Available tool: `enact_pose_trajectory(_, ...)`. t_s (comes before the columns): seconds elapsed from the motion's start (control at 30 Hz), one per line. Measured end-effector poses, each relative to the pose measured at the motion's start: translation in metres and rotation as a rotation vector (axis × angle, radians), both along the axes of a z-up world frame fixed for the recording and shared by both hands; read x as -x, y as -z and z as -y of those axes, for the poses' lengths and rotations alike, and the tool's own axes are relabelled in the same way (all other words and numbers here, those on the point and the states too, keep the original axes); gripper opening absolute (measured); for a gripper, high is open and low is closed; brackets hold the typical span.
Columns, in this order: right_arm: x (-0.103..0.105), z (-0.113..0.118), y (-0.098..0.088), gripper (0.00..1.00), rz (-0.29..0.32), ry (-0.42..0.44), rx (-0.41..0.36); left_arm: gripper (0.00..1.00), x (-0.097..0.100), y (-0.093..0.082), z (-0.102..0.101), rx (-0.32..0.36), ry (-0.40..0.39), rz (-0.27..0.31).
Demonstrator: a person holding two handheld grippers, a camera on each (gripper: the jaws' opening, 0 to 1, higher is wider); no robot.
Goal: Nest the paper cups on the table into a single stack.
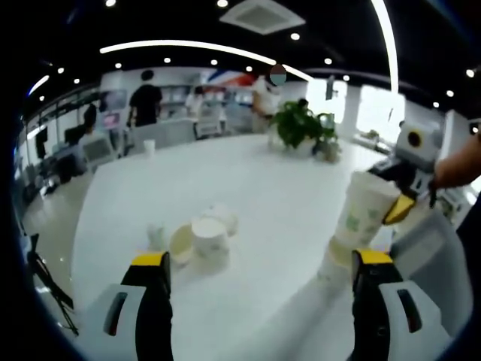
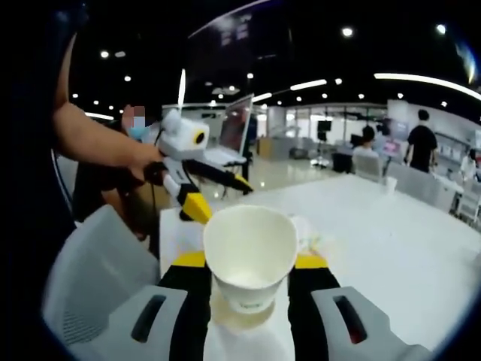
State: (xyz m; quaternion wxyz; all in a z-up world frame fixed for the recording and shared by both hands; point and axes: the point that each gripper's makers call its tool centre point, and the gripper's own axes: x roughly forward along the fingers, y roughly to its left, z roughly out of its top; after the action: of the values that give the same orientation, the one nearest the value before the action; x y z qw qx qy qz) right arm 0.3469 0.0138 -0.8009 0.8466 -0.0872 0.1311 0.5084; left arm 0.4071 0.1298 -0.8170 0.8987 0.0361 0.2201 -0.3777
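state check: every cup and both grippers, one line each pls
White paper cup with green print: clamped in the right gripper, mouth toward the camera, empty.
Right gripper: shut on that cup.
Left gripper: open, nothing between its jaws.
Loose white paper cups: clustered on the white table, at least one lying on its side, unstacked.
Potted green plant: upright at the table's far end.

Right gripper (image 2: 249,265) has its jaws closed snug on a paper cup (image 2: 250,256), held up off the table. Left gripper (image 1: 259,265) hangs with its jaws spread wide, nothing between them. A bare forearm (image 2: 94,138) reaches to the left gripper's handle.
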Motion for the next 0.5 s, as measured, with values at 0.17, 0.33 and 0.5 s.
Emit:
enact_pose_trajectory(0.17,0.0,-0.001,0.011,0.37,-0.024,0.005,0.01,1.0,0.001,0.0,0.0,-0.004,0.003,-0.001)
enact_pose_trajectory(0.33,-0.001,-0.002,0.022,0.37,-0.038,0.011,0.019,1.0,0.002,-0.001,0.0,-0.007,0.009,-0.002)
enact_pose_trajectory(0.5,-0.002,-0.003,0.028,0.37,-0.05,0.014,0.025,1.0,0.006,0.001,-0.001,-0.02,0.036,-0.008)
